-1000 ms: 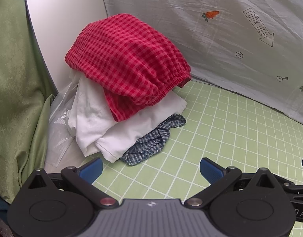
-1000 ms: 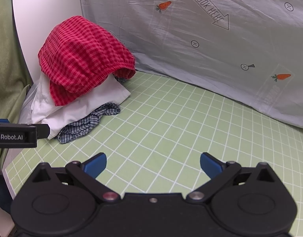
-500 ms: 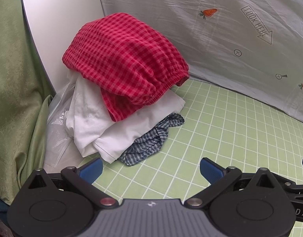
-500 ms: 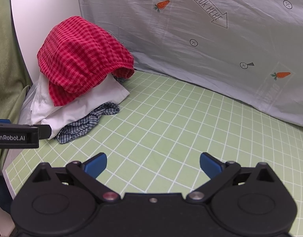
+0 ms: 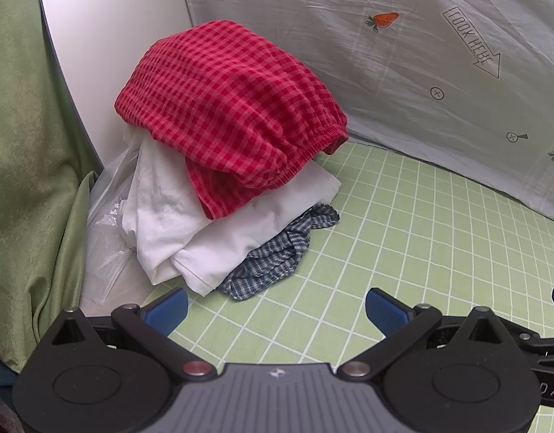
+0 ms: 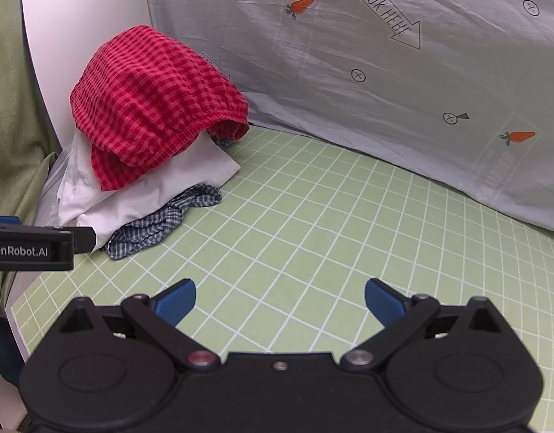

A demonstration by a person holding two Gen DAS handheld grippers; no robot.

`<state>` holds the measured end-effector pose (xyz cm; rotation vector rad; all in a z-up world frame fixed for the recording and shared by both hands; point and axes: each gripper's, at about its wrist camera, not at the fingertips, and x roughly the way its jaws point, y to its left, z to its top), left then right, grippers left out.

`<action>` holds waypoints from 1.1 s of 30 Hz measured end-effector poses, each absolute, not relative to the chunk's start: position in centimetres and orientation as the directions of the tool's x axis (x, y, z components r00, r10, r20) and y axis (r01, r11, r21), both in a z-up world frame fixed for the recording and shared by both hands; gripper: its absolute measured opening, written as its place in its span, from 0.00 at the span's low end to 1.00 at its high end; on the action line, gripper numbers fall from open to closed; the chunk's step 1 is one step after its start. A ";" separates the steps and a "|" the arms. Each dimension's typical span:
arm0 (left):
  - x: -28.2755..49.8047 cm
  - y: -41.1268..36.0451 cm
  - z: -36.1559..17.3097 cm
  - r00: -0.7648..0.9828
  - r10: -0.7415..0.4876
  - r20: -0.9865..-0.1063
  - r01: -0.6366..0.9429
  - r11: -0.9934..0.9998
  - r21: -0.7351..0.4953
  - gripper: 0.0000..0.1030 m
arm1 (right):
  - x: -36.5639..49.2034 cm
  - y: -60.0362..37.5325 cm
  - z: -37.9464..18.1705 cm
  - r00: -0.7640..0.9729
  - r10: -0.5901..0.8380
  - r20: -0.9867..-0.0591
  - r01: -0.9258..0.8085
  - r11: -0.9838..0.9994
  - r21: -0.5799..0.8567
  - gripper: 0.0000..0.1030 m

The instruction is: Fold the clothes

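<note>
We are holding both tongs, left (image 5: 275,305) and right (image 6: 280,296), spread apart and empty over the gridded counter (image 6: 313,216), facing the heaped clothes (image 5: 219,166) crowding the far-left corner, leaving flat folding room.

Beneath the red checked garment (image 5: 226,108), the white cloth (image 5: 237,231) is mostly covered; the blue plaid piece (image 5: 277,256) under that shows only its edge. Beside the pile, the grey sheet (image 6: 385,72) is cut off by the frame.

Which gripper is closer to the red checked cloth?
Left. The left gripper sits just in front of the red checked cloth; the right gripper hangs farther back, to its right.
</note>
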<state>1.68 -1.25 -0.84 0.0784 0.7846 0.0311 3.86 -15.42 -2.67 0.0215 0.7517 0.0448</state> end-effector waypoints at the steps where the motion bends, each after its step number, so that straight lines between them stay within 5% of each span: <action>1: 1.8 -1.2 -0.8 0.706 0.061 -0.705 -0.002 0.996 0.084 1.00 | 4.0 -15.4 -2.7 0.729 0.052 -0.682 -0.036 0.999 0.037 0.98; 23: 16.9 5.9 -0.1 0.696 0.160 -0.700 -0.177 0.983 0.049 0.97 | 21.6 -6.8 -0.5 0.771 0.122 -0.625 -0.140 0.990 0.021 0.93; 30: 22.6 7.7 -1.0 0.677 0.091 -0.731 -0.163 0.986 -0.029 0.58 | 29.5 -6.3 -2.6 0.755 0.141 -0.640 -0.225 0.973 -0.051 0.81; 33: 23.6 8.0 -1.3 0.671 0.059 -0.739 -0.152 0.987 -0.059 0.29 | 30.9 -5.6 -3.1 0.757 0.147 -0.637 -0.279 0.954 -0.111 0.59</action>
